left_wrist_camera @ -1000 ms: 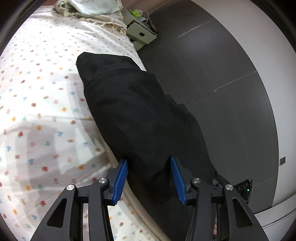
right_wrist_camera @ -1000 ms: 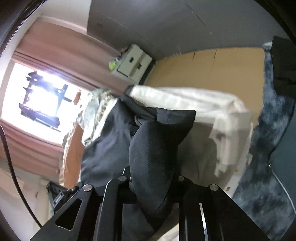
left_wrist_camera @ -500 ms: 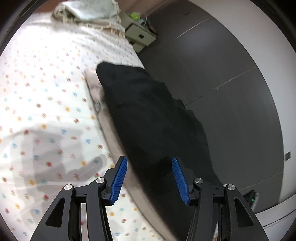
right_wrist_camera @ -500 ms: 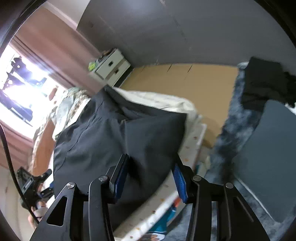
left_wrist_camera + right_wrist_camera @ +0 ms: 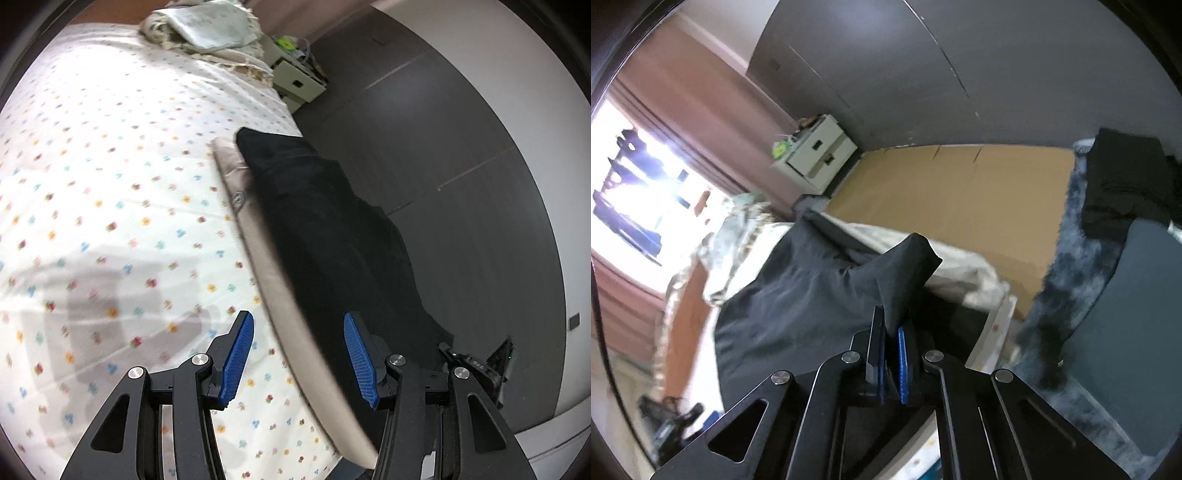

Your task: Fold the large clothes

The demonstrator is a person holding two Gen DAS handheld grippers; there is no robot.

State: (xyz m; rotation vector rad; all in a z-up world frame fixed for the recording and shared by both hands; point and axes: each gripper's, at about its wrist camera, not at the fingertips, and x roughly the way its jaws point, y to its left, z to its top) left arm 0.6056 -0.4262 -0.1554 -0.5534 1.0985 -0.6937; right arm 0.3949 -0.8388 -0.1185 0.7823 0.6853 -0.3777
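A large black garment (image 5: 325,236) with a beige inner side (image 5: 273,280) lies along the right edge of the bed and hangs over it. My left gripper (image 5: 295,354) is open, its blue pads on either side of the garment's beige edge, not closed on it. In the right wrist view my right gripper (image 5: 892,336) is shut on a raised fold of the black garment (image 5: 905,266); the rest of the cloth (image 5: 783,302) spreads over the bed behind it.
The bed has a white dotted sheet (image 5: 110,184). A folded light blanket (image 5: 207,29) lies at its head. A white nightstand (image 5: 816,155) stands by the dark wardrobe wall. On the floor are a brown mat (image 5: 960,192), a blue shaggy rug (image 5: 1071,266) and dark clothes (image 5: 1123,177).
My right gripper opened, then closed on a fold of the black garment. The left view shifted left, showing the beige inner side; the left jaws stayed open.
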